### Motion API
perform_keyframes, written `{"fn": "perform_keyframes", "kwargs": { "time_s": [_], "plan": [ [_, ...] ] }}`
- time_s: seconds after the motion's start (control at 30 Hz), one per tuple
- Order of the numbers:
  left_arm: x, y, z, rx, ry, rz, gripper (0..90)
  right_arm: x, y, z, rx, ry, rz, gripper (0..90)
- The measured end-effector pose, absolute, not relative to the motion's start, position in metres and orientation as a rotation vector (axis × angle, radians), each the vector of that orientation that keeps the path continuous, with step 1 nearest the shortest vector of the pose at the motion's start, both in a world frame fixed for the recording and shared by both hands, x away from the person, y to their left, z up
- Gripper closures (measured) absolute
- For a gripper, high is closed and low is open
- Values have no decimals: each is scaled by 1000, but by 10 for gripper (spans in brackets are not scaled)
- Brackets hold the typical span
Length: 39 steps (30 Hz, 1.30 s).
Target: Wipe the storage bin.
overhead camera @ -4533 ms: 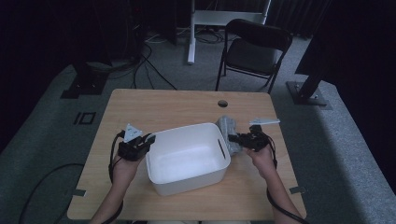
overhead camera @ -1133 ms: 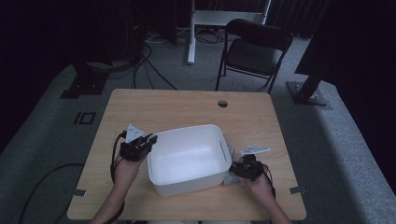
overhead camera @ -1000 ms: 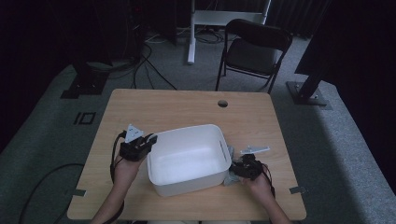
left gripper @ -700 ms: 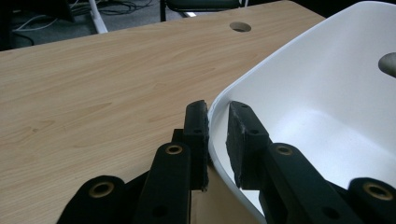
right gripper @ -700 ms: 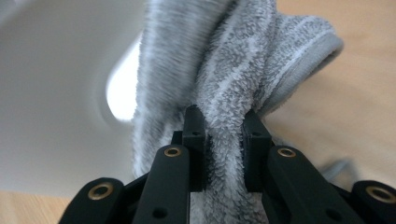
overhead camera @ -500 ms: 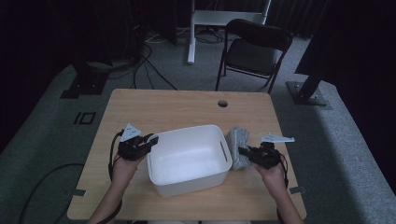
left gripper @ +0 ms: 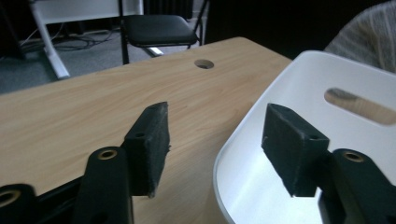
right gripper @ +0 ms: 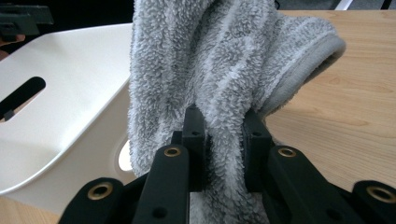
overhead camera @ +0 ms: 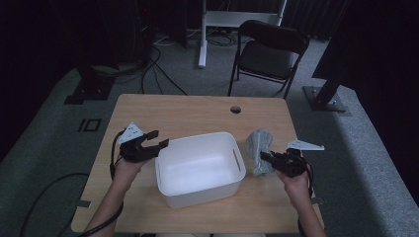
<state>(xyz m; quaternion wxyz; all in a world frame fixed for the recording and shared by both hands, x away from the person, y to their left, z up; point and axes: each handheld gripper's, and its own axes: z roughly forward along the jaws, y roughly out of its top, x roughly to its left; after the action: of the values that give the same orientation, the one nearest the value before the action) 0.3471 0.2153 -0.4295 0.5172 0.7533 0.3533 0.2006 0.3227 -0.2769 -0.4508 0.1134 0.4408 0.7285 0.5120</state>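
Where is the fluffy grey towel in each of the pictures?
High view: the grey towel is right of centre, beside the white tub, pinched by the right claw.
Left gripper view: top right corner, behind the tub's far wall.
Right gripper view: centre, clamped.
Shared landmark: the white tub.

**Colours on the table**

Towel point(right gripper: 224, 60): grey, fluffy pile with faint ribbed stripes, smooth grey hem. Bin point(overhead camera: 200, 168): plain white, no print; handle slots read dark. Table point(overhead camera: 188, 111): light wood grain, tan, one dark round hole. Left gripper point(overhead camera: 150, 143) and right gripper point(overhead camera: 264, 157): matte black jaws and pads, brass-coloured rivets at the joints, pale grey plates on top. Chair point(overhead camera: 269, 54): black seat and frame. Floor point(overhead camera: 54, 128): grey carpet. Background black. Desk frame point(overhead camera: 232, 19) beyond the chair: white.
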Motion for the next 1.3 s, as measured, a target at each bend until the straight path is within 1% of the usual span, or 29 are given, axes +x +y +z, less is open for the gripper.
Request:
{"fn": "perform_keyframes", "kwargs": {
  "time_s": [0.1, 0.2, 0.27, 0.3, 0.37, 0.4, 0.47, 0.6, 0.67, 0.73, 0.8, 0.83, 0.9, 0.97, 1.07, 1.3],
  "plan": [
    [350, 213, -430, 1842, 809, 456, 430, 321, -280, -449, 1293, 2124, 1507, 763],
    [354, 212, -434, 1863, 777, 390, 464, 320, -284, -447, 1299, 2107, 1511, 763],
    [355, 213, -436, 1876, 764, 376, 475, 319, -286, -446, 1300, 2101, 1515, 763],
    [356, 213, -437, 1883, 757, 356, 509, 319, -287, -446, 1301, 2097, 1515, 763],
    [356, 214, -439, 1890, 756, 348, 511, 319, -288, -446, 1304, 2093, 1516, 762],
    [356, 215, -439, 1895, 752, 340, 537, 319, -288, -446, 1308, 2090, 1518, 763],
    [356, 214, -440, 1899, 749, 326, 540, 319, -288, -447, 1307, 2093, 1515, 762],
    [355, 208, -442, 1939, 728, 364, 574, 319, -288, -447, 1307, 2092, 1510, 762],
    [356, 208, -443, 1938, 731, 360, 581, 320, -288, -448, 1307, 2093, 1511, 762],
    [356, 208, -443, 1934, 749, 376, 629, 319, -289, -448, 1312, 2089, 1510, 762],
    [356, 207, -444, 1942, 754, 402, 646, 319, -289, -448, 1313, 2086, 1509, 762],
    [356, 206, -445, 1948, 757, 411, 678, 319, -290, -448, 1314, 2084, 1511, 762],
    [357, 206, -447, 1945, 762, 413, 691, 319, -290, -448, 1312, 2082, 1510, 762],
    [358, 207, -447, 1936, 773, 418, 742, 319, -290, -448, 1312, 2083, 1511, 762],
    [359, 206, -447, 1935, 785, 412, 757, 319, -290, -448, 1312, 2082, 1511, 762],
    [355, 204, -447, 1925, 815, 448, 763, 320, -288, -449, 1315, 2087, 1511, 762]
  ]
}}
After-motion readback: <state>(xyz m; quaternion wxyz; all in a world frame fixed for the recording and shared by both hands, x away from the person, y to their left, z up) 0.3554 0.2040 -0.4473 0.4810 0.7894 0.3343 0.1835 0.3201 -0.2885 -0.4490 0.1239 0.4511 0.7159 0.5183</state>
